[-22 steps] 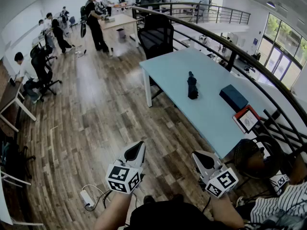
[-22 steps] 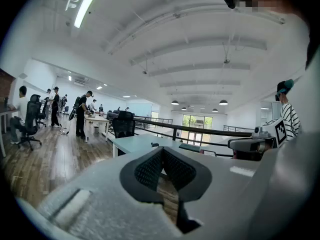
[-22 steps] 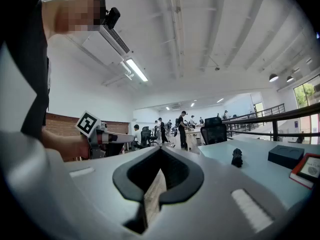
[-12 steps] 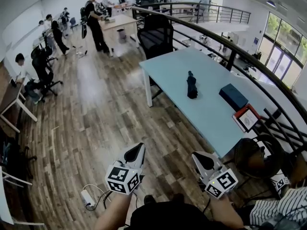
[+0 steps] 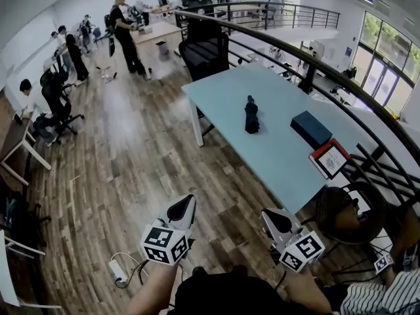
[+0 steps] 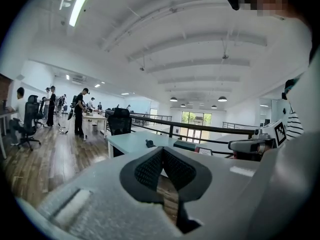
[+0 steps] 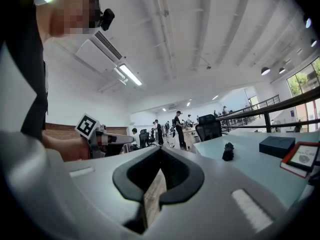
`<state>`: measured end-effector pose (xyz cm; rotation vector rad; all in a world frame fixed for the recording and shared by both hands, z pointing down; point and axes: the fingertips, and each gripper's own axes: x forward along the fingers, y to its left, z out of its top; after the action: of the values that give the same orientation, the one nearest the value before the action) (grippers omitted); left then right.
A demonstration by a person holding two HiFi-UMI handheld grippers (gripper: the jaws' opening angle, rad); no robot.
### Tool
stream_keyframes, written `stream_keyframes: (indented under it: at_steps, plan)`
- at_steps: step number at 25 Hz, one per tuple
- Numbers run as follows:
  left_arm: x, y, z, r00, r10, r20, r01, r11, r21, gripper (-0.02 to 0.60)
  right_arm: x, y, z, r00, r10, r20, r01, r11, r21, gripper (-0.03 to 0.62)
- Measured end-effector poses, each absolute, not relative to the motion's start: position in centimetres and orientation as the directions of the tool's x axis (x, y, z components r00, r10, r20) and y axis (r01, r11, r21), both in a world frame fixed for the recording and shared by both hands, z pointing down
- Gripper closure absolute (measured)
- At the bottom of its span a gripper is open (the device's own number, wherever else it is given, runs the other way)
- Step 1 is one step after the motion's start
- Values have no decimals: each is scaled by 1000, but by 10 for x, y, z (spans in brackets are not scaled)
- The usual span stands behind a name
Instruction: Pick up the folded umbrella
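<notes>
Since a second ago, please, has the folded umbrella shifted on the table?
No; the umbrella keeps its place left of the blue box.

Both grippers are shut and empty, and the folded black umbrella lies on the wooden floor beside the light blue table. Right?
No: the folded black umbrella lies on the light blue table itself, not the wooden floor, as the head view shows. The rest holds.

folded umbrella [image 5: 251, 115] lies on the pale blue table [image 5: 262, 159], a dark box [image 5: 311, 128] to its right. left gripper [image 5: 184, 209] and right gripper [image 5: 276, 221] hover side by side above the wooden floor [image 5: 118, 163], well apart from the umbrella.
</notes>
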<state>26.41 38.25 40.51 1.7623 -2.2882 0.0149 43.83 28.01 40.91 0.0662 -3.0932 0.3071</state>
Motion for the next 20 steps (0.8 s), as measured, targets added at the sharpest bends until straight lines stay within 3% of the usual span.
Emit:
stream_keyframes:
  at_steps: [8, 20]
  plan:
    - [299, 359, 421, -246, -943, 223, -950, 280, 139, 575, 463, 253, 429, -998, 9, 55, -4, 972, -234, 592]
    - [231, 309, 400, -260, -953, 156, -951, 281, 128, 575, 413, 230, 433, -992, 41, 118, 20, 983, -181, 576]
